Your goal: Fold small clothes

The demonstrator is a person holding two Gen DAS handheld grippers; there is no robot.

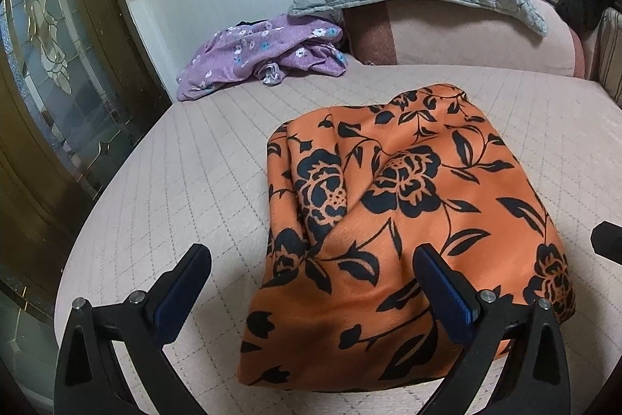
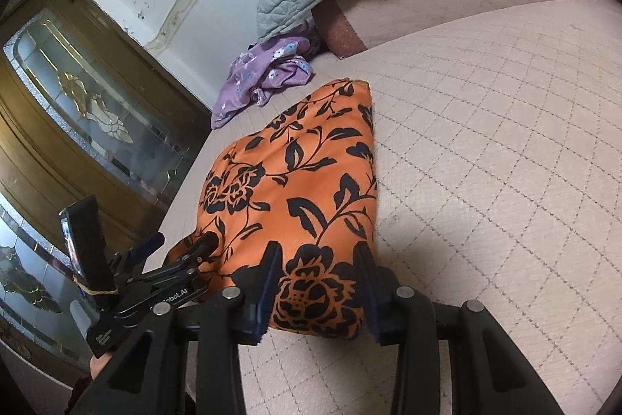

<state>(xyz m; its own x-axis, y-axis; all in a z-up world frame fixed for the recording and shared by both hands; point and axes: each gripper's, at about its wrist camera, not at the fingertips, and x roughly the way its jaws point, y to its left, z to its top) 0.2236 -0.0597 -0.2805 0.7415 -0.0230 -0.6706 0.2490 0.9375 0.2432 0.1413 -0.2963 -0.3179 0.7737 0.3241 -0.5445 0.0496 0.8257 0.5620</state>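
Both grippers spread wide over the folded orange floral garment.

You are risking dragging its near edge open: left gripper and right gripper are straddling it, gripping nothing.

The only lettering stands in white on the black body of the left gripper, seen from the right wrist view: it ends in "obotAI", with its first letters hidden behind a bolt. A second small white print sits lower on the same body, too small to read. Nothing else carries legible writing.
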